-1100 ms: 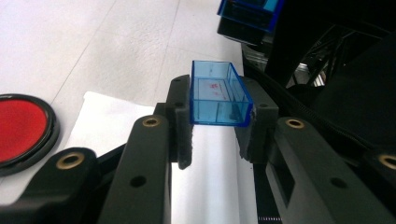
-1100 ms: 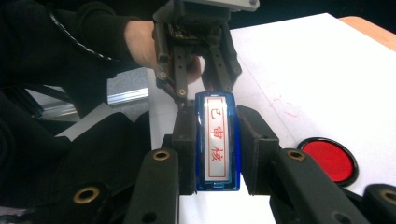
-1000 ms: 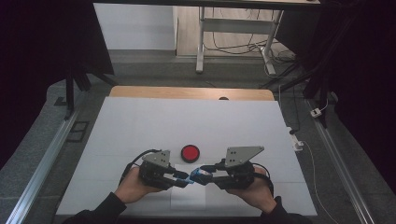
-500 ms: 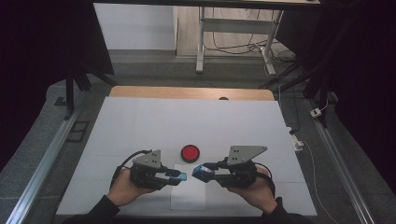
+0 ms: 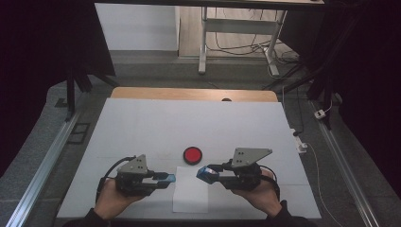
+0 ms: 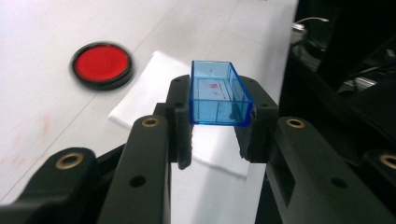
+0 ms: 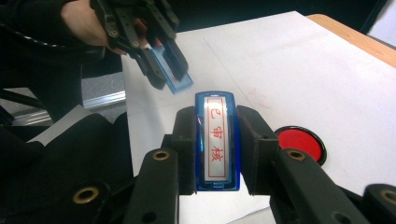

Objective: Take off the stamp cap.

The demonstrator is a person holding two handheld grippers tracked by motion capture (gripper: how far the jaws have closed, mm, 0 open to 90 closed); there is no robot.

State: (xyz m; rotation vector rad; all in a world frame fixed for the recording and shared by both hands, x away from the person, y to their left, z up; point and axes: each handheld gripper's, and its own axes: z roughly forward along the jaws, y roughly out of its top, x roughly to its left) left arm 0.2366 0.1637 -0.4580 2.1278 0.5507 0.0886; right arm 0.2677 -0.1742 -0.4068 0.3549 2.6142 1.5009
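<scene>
My left gripper (image 5: 168, 178) (image 6: 217, 105) is shut on a clear blue cap (image 6: 214, 86), held open side up above a white paper sheet (image 5: 189, 201) (image 6: 140, 95). My right gripper (image 5: 206, 174) (image 7: 218, 119) is shut on a blue stamp (image 7: 216, 154) whose white label bears red characters. The two tips face each other with a small gap between them, over the near edge of the table. In the right gripper view the left gripper (image 7: 170, 70) and its cap (image 7: 181, 83) hang just beyond the stamp. A round red ink pad (image 5: 192, 154) (image 6: 101, 64) (image 7: 301, 142) lies just behind the gap.
A white mat (image 5: 189, 123) covers the table, with a wooden strip (image 5: 189, 93) at its far edge. Metal rails (image 5: 52, 151) run along both sides. Cables and a small plug (image 5: 321, 113) lie on the floor to the right.
One second ago the two gripper tips met at the centre with the blue parts joined. They have since drawn apart sideways, the cap with the left, the stamp with the right.
</scene>
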